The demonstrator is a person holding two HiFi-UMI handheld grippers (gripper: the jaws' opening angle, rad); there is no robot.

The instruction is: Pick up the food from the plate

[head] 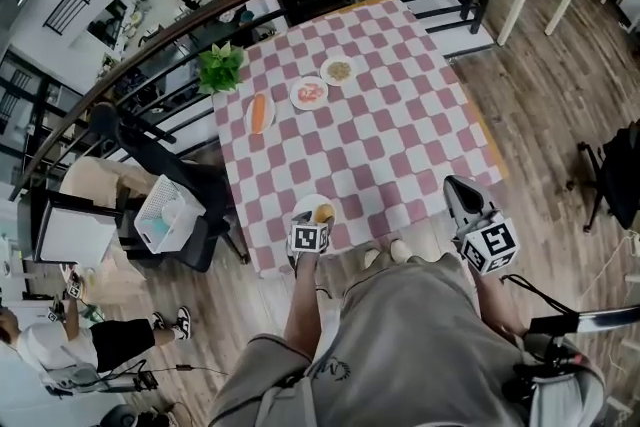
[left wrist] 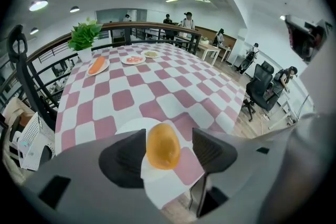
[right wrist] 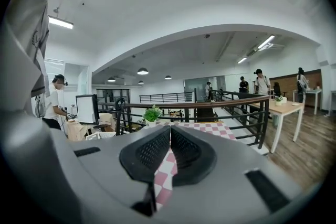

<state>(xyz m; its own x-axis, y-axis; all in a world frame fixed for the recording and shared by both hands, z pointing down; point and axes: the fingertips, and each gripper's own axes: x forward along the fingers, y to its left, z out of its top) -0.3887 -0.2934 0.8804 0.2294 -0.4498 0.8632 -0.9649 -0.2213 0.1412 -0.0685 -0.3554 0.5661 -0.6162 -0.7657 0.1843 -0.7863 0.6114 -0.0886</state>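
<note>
Left gripper (left wrist: 168,148) straddles the round golden-orange bun (left wrist: 163,145) on the white round plate (left wrist: 131,126), near edge of my pink-and-white checked table (left wrist: 157,86); jaws half-wide, not yet pinching; right gripper (right wrist: 169,136) closed, empty.

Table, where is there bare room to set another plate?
The table is bare across its middle and right side, from the row of three plates to the near plate. The far left corner, by the plant, is crowded.

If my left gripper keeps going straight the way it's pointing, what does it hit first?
The left gripper would first meet the round orange food between its open jaws, then probably the white plate under it.
</note>
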